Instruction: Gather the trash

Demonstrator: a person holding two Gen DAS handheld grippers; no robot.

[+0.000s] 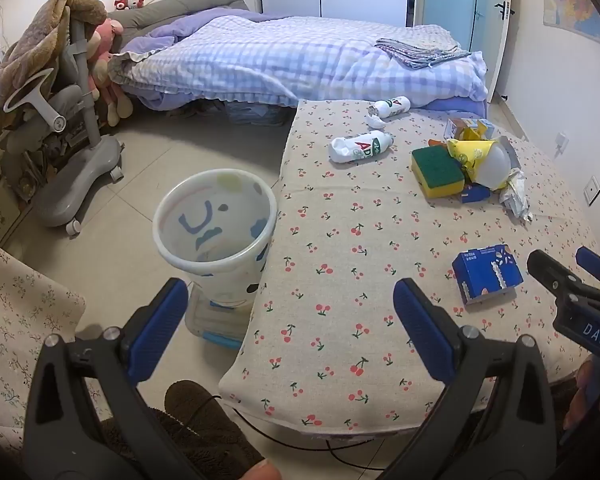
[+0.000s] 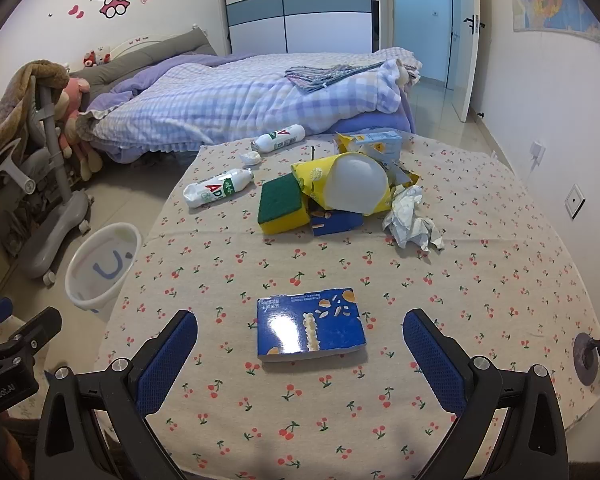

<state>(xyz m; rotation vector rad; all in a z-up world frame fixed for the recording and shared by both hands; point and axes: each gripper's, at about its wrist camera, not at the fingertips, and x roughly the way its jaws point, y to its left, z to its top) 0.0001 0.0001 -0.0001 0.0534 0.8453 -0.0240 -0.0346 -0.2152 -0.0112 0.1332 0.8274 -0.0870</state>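
Note:
A blue snack box (image 2: 310, 330) lies flat on the cherry-print table (image 2: 460, 280), just ahead of my open, empty right gripper (image 2: 300, 344); it also shows in the left wrist view (image 1: 486, 274). My left gripper (image 1: 290, 308) is open and empty over the table's left edge, near a white trash bin (image 1: 216, 224) standing on the floor (image 2: 102, 270). Further back lie two white bottles (image 2: 218, 188) (image 2: 278, 138), a green-yellow sponge (image 2: 282, 208), a yellow bowl-shaped wrapper (image 2: 348, 184), crumpled paper (image 2: 410, 216) and a small carton (image 2: 370, 140).
A bed (image 2: 240, 96) with a checked quilt stands behind the table. A grey chair on wheels (image 1: 72, 152) draped with a blanket stands left of the bin. A phone mount (image 2: 592, 352) sits at the table's right edge. A floral cloth (image 1: 16, 320) is at the near left.

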